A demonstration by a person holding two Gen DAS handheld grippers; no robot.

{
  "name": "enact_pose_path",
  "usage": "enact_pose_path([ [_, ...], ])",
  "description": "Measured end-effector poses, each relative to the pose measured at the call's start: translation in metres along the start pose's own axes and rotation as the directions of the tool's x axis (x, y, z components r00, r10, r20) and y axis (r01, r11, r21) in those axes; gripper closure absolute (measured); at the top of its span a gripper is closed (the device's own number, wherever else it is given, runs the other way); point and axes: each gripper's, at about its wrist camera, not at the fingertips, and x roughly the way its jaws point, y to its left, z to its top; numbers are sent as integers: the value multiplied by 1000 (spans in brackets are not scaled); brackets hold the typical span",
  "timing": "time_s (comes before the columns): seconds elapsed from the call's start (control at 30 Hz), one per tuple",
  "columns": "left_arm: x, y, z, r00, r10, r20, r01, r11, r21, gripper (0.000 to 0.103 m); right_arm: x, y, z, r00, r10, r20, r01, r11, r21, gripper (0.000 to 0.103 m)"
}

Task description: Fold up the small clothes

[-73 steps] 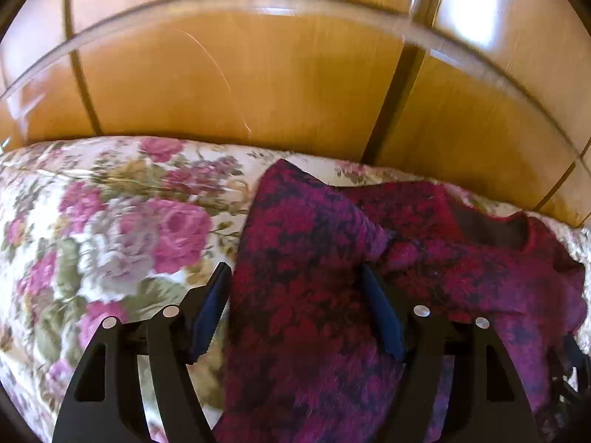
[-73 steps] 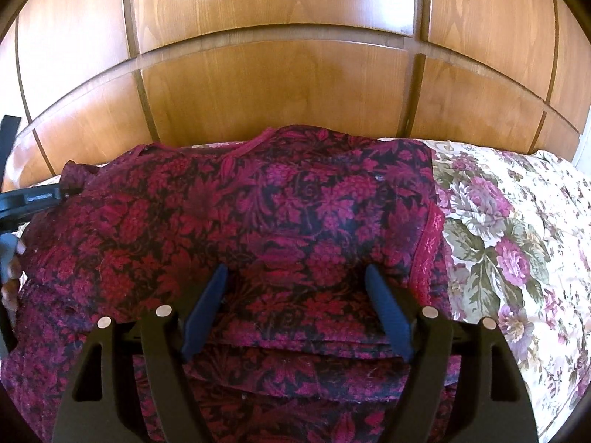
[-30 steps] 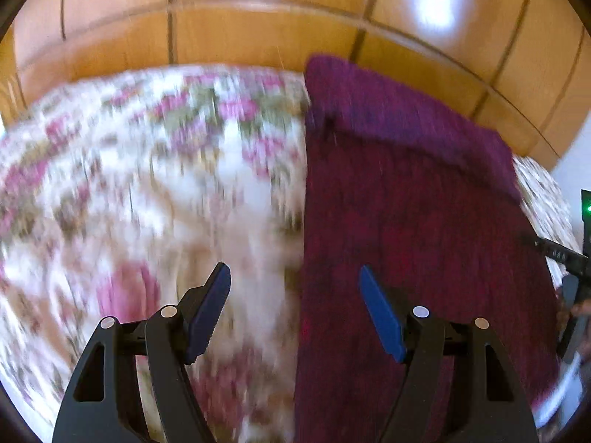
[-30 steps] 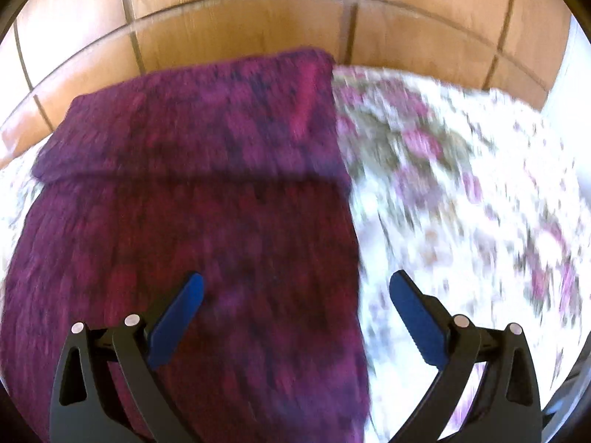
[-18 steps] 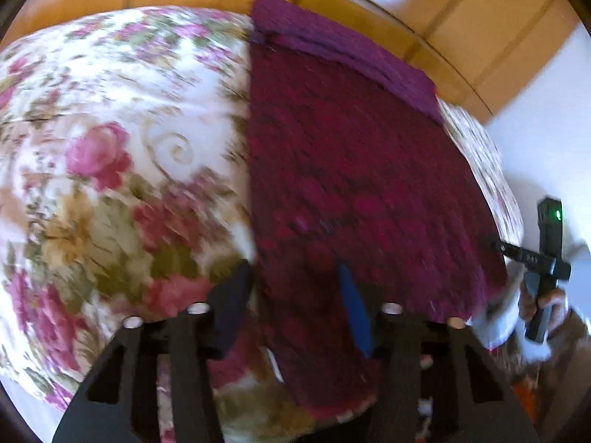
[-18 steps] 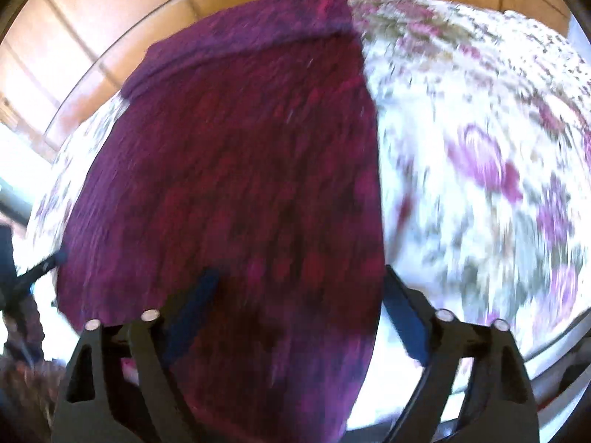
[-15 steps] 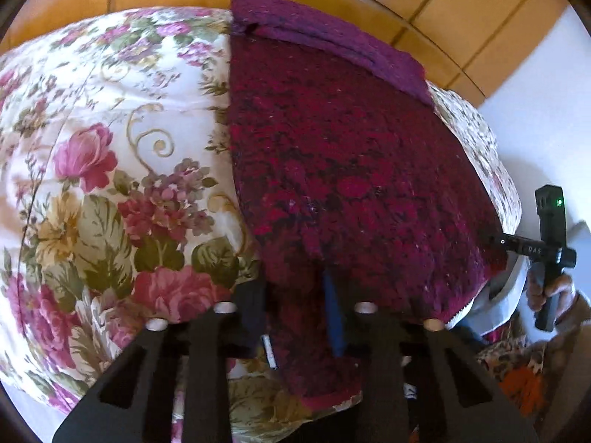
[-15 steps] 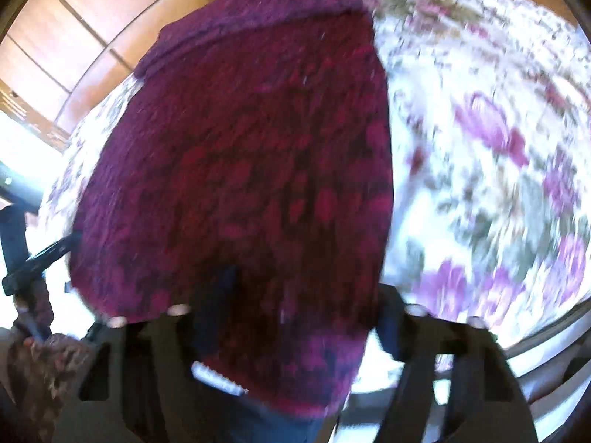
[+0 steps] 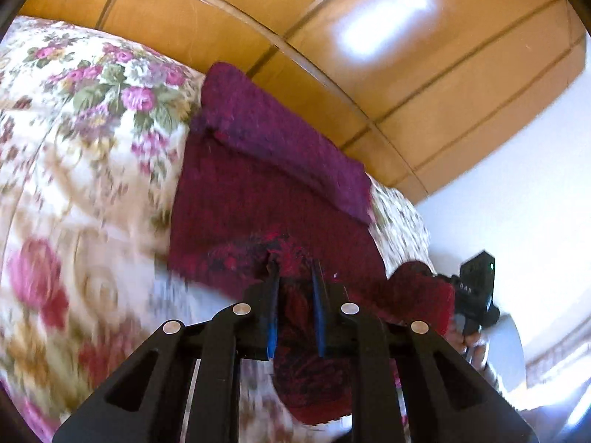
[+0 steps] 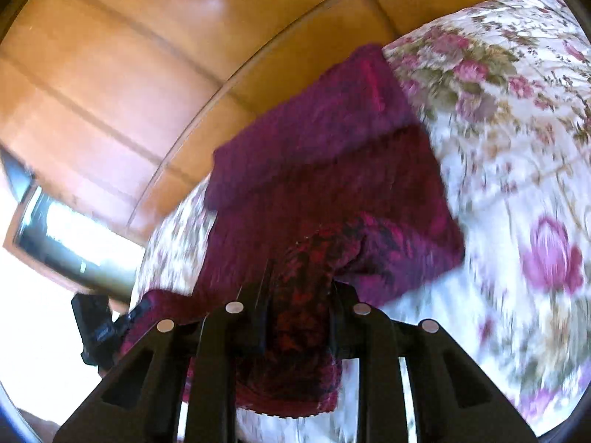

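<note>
Garment [image 9: 266, 184], dark red patterned knit, lies on the flowered bed [image 9: 74, 170], far end already folded over against the wooden wall panels [image 9: 332, 44]. Left gripper [image 9: 294, 277] has just been closing; its fingers [image 9: 272, 295] pinch the near hem, cloth bunched between them. Right gripper [image 10: 299, 280] likewise has just been closing, clamped on a thick wad of the same hem. Both point down at a slant, near edge lifted off the bed. Open bedspread lies to either side of the garment.
</note>
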Motion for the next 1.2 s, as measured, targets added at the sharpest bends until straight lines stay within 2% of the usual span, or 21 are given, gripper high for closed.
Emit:
enact_pose_path([
  [0.1,27,9,32,999,45,-4,-45,998,-46,89,20,-11,23,999,-41,8,40,998,53,82],
  [0.23,64,26,66,995,82,-57,-89,987,-132,88,50,-27,52,998,-67,-10,68,987,143,79],
  [0.3,77,36,79,993,92,-74,-105,975,-193,84,58,-35,57,998,-59,-11,60,979,194,68],
  [0.33,81,40,84,994,83,-76,-97,972,-216,75,61,-38,58,999,-33,-11,35,974,225,57],
  [0.37,80,44,88,995,68,-71,-83,964,-252,70,59,-40,60,1000,14,10,-16,967,253,42],
  [0.4,77,48,90,997,63,-49,-74,958,-277,54,56,-40,61,999,38,33,-45,965,257,34],
  [0.43,68,54,92,997,71,-3,-68,950,-305,36,50,-39,63,997,43,63,-57,967,248,19],
  [0.47,59,58,93,997,76,33,-61,944,-323,32,46,-36,63,996,34,85,-54,970,238,10],
  [0.53,47,64,95,994,87,59,-63,943,-328,31,29,-33,65,991,26,130,-53,977,208,6],
  [0.6,31,69,87,989,129,79,-102,954,-282,31,16,-32,63,990,-5,141,-19,985,169,5],
  [0.73,25,69,51,989,150,2,-148,979,-138,31,8,-29,39,985,-147,93,145,989,27,5],
  [0.8,30,67,27,990,135,-42,-139,985,-98,31,18,-33,22,979,-197,49,198,980,-24,7],
  [0.87,42,66,10,984,153,-90,-159,985,-69,31,32,-38,10,972,-234,15,235,970,-70,21],
  [0.93,52,66,-1,980,173,-95,-179,982,-55,33,38,-32,-2,946,-320,48,324,933,-156,28],
  [0.97,52,64,-3,980,181,-84,-186,982,-45,40,40,-31,-3,937,-345,53,349,922,-170,36],
  [1.0,57,63,-1,982,157,-102,-162,986,-42,71,42,-30,-3,935,-351,54,355,919,-169,41],
  [1.03,60,63,2,980,157,-120,-165,984,-62,73,42,-30,-2,934,-353,53,357,920,-164,55],
  [1.07,61,62,4,981,161,-108,-169,984,-65,76,35,-29,-1,938,-342,54,346,926,-154,75],
  [1.13,57,52,3,978,187,-92,-188,982,-11,80,26,-30,3,948,-313,53,318,939,-130,85],
  [1.2,57,48,2,978,187,-88,-188,982,6,82,12,-31,1,964,-262,38,265,959,-97,87],
])
